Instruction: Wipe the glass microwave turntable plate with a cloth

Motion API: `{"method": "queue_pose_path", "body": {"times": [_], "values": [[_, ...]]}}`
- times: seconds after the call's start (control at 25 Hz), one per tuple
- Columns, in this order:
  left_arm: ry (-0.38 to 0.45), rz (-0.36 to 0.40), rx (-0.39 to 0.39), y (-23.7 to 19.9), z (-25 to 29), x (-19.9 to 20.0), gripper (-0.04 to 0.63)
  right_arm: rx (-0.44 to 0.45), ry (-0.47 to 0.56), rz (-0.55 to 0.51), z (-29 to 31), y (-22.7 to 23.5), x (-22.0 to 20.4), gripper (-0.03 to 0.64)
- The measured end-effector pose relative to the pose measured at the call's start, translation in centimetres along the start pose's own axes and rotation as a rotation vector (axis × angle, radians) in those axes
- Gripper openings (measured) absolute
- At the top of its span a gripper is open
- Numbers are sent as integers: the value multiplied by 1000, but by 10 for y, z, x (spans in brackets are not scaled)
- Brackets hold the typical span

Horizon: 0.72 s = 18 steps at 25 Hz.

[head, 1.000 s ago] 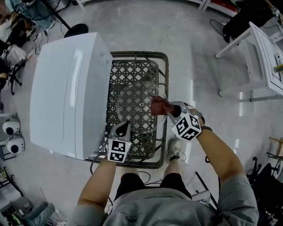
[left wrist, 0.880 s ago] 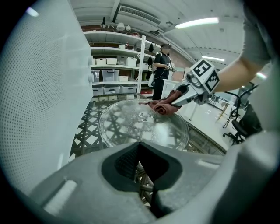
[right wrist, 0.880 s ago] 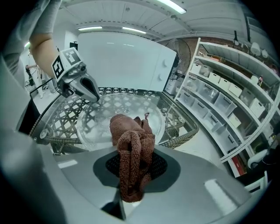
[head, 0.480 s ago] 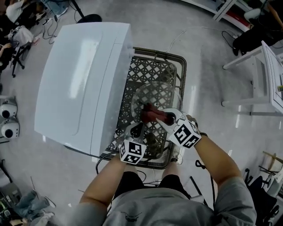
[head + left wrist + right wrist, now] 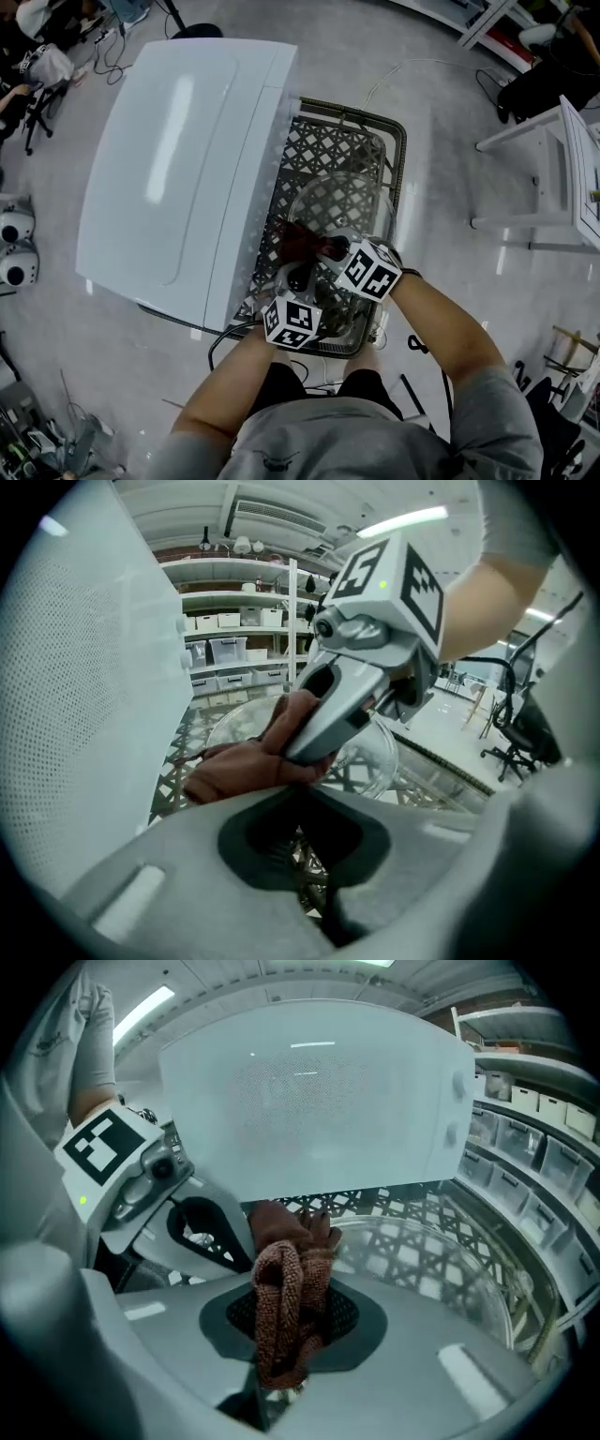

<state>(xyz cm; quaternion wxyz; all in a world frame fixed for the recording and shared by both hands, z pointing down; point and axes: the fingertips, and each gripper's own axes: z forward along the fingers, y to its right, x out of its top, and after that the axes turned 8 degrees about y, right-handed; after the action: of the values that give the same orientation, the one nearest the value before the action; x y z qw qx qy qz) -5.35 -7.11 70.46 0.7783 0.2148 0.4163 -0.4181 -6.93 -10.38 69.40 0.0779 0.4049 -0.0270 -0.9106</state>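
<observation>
A clear glass turntable plate [image 5: 345, 204] lies over a dark lattice wire basket [image 5: 400, 159]. My right gripper [image 5: 333, 248] is shut on a bunched red-brown cloth [image 5: 302, 241], which presses on the plate's near left part. In the right gripper view the cloth [image 5: 286, 1302] hangs between the jaws, with the plate [image 5: 441, 1260] beyond. My left gripper [image 5: 296, 278] sits at the plate's near edge, jaws closed on the rim. The left gripper view shows the cloth [image 5: 239, 769] and the right gripper [image 5: 347, 700] just ahead on the plate [image 5: 375, 754].
A white microwave [image 5: 178, 159] stands right against the basket's left side. White furniture [image 5: 553, 159] is off to the right on the grey floor. A cable runs on the floor behind the basket. The person's legs are at the basket's near edge.
The right gripper has drawn the cloth leftward across the plate, from its right rim toward the microwave side and nearer the left gripper. The left gripper kept its place at the near rim.
</observation>
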Motion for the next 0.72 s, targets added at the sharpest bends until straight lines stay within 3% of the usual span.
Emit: {"method": "queue_pose_path", "body": {"times": [0.72], "values": [[-32, -105, -54, -6, 0, 0, -2, -196, -204, -107, -138, 29, -116, 68]]}}
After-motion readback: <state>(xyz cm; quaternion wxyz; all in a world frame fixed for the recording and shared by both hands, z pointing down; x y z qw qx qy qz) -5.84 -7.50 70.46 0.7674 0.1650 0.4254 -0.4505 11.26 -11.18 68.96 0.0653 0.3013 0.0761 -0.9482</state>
